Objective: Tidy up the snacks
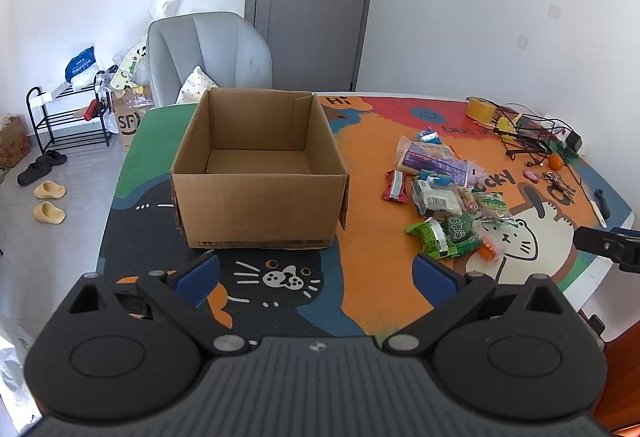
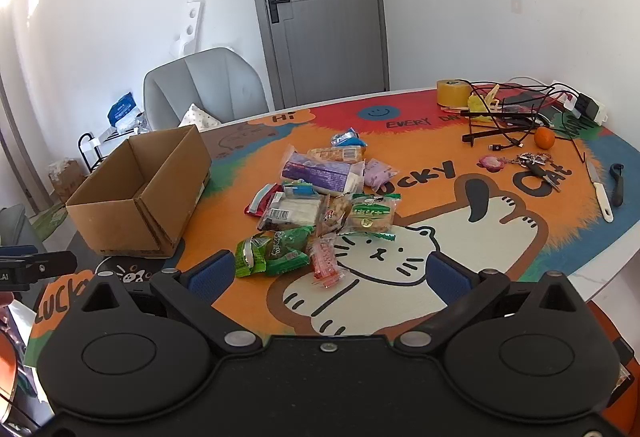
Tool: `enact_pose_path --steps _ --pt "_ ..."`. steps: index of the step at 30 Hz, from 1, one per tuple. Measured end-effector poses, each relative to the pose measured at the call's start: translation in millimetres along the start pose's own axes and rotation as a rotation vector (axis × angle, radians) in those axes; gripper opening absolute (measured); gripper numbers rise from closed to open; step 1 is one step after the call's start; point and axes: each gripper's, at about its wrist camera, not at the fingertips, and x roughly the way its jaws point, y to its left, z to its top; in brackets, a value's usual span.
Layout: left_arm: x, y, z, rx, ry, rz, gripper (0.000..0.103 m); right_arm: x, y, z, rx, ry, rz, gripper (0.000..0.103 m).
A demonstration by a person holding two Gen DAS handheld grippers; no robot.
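Since the cardboard box (image 1: 256, 173) near the worktop's (image 2: 460, 277) left edge looks empty, though its near floor is hidden, nothing seems sorted: the snacks (image 2: 316, 197) lie heaped mid-worktop, and both the left gripper (image 1: 316, 273) and right gripper (image 2: 328, 269) hold their fingers spread, grasping nothing.

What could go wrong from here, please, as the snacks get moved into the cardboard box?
1. The snack packets lie overlapped in a pile, so the open right tool might pinch two at once or drag neighbours.
2. The cardboard box stands loose on the mat; a bump from the open left tool could shift it.
3. Keys and a knife lie nearby, and could be swept along.
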Motion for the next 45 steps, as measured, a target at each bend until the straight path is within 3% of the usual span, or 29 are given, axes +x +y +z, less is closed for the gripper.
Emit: enact_pose_path --steps 33,45 --pt "-2.5 -4.4 2.7 0.007 -0.011 -0.006 0.102 -4.4 -0.3 1.7 -0.003 -0.012 0.006 0.103" --pt "13.4 -22.8 2.2 0.012 -0.019 -0.017 0.102 13.8 -9.7 -4.5 -0.003 0.001 0.024 0.103"
